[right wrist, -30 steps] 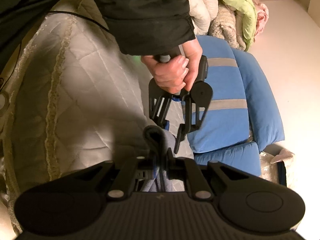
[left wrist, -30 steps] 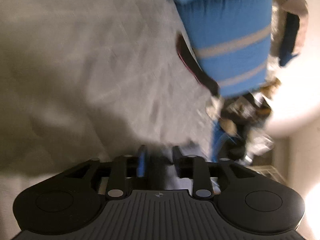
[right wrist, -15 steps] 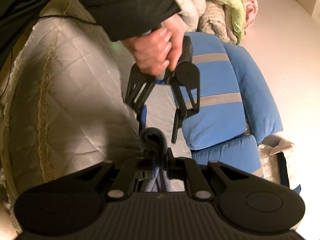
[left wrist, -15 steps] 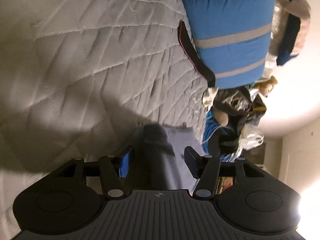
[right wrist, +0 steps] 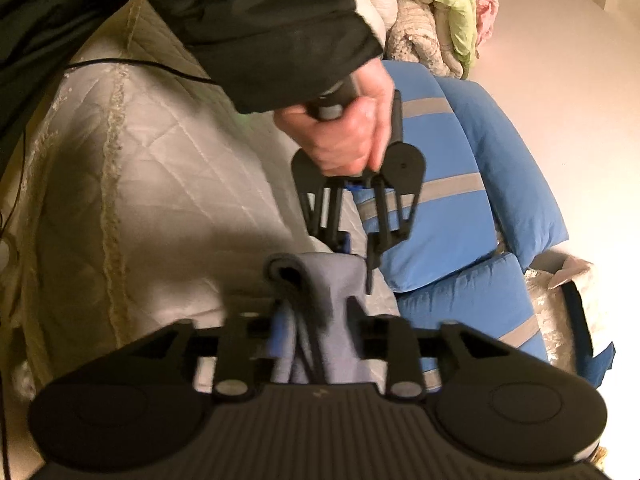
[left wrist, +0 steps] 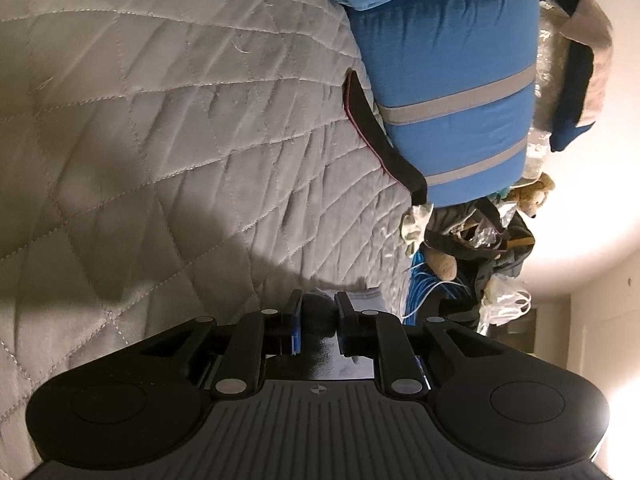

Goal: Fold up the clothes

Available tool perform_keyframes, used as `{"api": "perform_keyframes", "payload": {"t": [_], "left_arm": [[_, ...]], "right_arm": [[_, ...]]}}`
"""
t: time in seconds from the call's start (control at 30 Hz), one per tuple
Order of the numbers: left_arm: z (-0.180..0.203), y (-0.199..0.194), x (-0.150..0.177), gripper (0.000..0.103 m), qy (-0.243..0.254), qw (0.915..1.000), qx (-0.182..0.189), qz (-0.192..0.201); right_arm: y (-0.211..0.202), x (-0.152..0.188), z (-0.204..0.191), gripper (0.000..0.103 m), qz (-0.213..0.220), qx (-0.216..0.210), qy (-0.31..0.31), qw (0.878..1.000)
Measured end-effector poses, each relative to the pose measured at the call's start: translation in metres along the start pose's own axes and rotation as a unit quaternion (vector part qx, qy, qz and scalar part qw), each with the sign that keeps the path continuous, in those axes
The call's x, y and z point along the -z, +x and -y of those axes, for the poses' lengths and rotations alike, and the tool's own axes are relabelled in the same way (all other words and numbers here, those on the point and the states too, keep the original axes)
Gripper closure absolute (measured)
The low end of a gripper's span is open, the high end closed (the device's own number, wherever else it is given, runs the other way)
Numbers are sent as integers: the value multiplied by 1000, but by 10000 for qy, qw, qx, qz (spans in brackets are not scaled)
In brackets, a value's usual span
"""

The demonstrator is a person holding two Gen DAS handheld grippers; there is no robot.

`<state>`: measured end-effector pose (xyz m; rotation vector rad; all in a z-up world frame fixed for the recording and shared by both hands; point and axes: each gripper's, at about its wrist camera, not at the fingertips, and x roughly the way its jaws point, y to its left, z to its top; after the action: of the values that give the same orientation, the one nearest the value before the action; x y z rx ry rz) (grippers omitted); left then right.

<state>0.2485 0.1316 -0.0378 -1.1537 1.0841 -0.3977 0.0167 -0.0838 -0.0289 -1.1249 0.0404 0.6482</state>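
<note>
- 2 tongs work on 1 grey garment, which hangs bunched over the edge of the quilted bed; a hand-over looks to be under way, so the cloth never drops.
- The left tongs have just been closing and now pinch a dark rolled fold of the garment. In the right wrist view they come down from 12 o'clock onto the cloth's top edge, gripped by the person's hand under a black sleeve.
- The right tongs have just been opening. Their jaws stand apart with the garment still draped between them, no longer pressed, likely to let the left side carry it.
- The blue cushion with grey stripes sits at 2 o'clock of the garment, beside the bed, clear of the fold.
- A heap of other textiles lies at 1 o'clock, well apart; whether it waits for folding I cannot tell.
- Judging by the bunched cloth, folding is at an early stage.
</note>
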Motion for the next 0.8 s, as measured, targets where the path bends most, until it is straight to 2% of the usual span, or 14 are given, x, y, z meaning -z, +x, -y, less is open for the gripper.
{"api": "perform_keyframes", "payload": {"t": [0.17, 0.33, 0.43, 0.53, 0.63, 0.73, 0.8], "left_arm": [[1, 1, 0, 88, -69, 10000, 25, 19], [2, 2, 1, 88, -82, 10000, 14, 23], [3, 3, 1, 88, -98, 9999, 12, 35], [2, 2, 1, 88, -114, 9999, 26, 37], [2, 2, 1, 88, -128, 9999, 48, 39], [1, 0, -1, 88, -144, 9999, 56, 59], [0, -1, -2, 88, -174, 9998, 45, 97]], "right_arm": [[2, -7, -17, 19, 27, 305, 318, 9990], [0, -23, -25, 15, 179, 295, 797, 9962], [5, -39, -24, 11, 132, 490, 1243, 9909], [23, -55, -29, 10, -175, 851, 1467, 9854], [49, -63, -46, 10, -750, 1332, 972, 9835], [55, -61, -49, 10, -1146, 1437, 871, 9791], [55, -61, -53, 10, -1346, 1505, 448, 9784]]}}
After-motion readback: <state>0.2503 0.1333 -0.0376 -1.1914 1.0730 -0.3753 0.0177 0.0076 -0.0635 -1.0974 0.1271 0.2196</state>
